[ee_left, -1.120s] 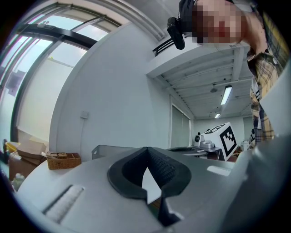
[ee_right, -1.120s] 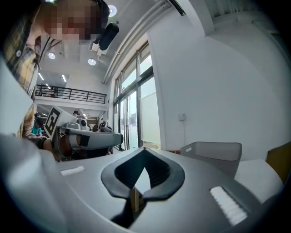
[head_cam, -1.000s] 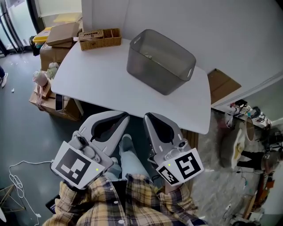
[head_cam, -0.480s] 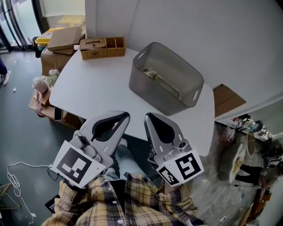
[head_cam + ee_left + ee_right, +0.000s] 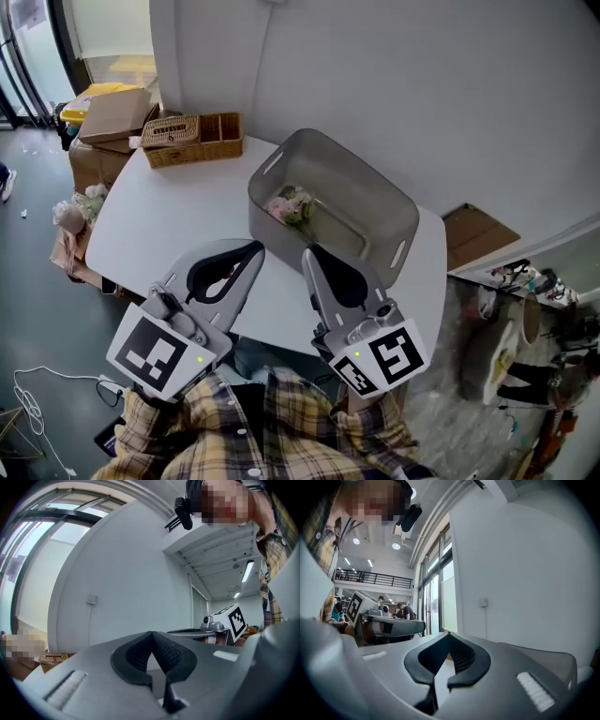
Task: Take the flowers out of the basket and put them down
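a: entry 1, the step in hand?
b: the approach to the basket. nothing is lifted yet. left gripper: jaws together, nothing between them. right gripper: jaws together, also empty, with its tips just beside the basket's near wall in the head view.

a: entry 2, the task's thing?
b: flowers: 1 small bunch with pink heads and green stems. it lies inside the basket at the left end, close to the near wall.

a: entry 3, how is the step done well?
b: as a judgement, 1 gripper has to open before it crosses the rim. it should then come down on the stems, not the heads, and close lightly, since the blooms probably crush. the right gripper looks the nearer of the 2. the basket seems light and might slide, so the other gripper could steady its rim.

a: entry 4, surface and room?
b: table: white with rounded corners, and the basket stands toward its right end. bare top shows to the basket's left, a likely place to lay the bunch. wicker tray: at the far left corner. cardboard boxes: stacked on the grey floor beyond that corner. white wall: directly behind the table. flat cardboard sheet: low on the right.
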A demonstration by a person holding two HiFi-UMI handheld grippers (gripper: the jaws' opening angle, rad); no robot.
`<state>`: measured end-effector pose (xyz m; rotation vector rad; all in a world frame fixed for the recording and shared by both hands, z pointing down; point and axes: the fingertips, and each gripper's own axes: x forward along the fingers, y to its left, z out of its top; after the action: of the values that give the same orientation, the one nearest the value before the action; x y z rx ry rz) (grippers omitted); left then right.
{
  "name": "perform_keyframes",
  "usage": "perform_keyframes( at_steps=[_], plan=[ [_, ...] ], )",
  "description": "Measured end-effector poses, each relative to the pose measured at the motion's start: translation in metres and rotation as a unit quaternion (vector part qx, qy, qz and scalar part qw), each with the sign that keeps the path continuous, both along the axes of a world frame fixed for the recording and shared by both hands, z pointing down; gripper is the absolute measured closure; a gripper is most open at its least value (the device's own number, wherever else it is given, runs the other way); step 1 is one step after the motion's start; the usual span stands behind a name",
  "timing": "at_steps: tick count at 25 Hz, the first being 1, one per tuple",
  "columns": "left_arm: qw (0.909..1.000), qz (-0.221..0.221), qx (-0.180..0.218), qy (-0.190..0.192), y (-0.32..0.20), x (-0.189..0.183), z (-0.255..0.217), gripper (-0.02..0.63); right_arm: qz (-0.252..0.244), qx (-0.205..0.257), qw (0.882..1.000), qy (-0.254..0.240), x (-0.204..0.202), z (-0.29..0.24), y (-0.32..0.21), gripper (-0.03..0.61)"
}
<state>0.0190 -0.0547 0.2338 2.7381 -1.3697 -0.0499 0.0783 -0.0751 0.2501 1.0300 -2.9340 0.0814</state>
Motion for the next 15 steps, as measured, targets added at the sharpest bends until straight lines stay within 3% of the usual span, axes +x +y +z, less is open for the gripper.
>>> perform_keyframes(
  at_steps=[15],
  plan=[
    [0.9991, 0.041, -0.007, -0.004, -0.064, -0.002, 0.000, 0.598, 0.049, -0.015, 0.999, 0.013, 0.019, 0.002, -0.064, 0.572]
  ],
)
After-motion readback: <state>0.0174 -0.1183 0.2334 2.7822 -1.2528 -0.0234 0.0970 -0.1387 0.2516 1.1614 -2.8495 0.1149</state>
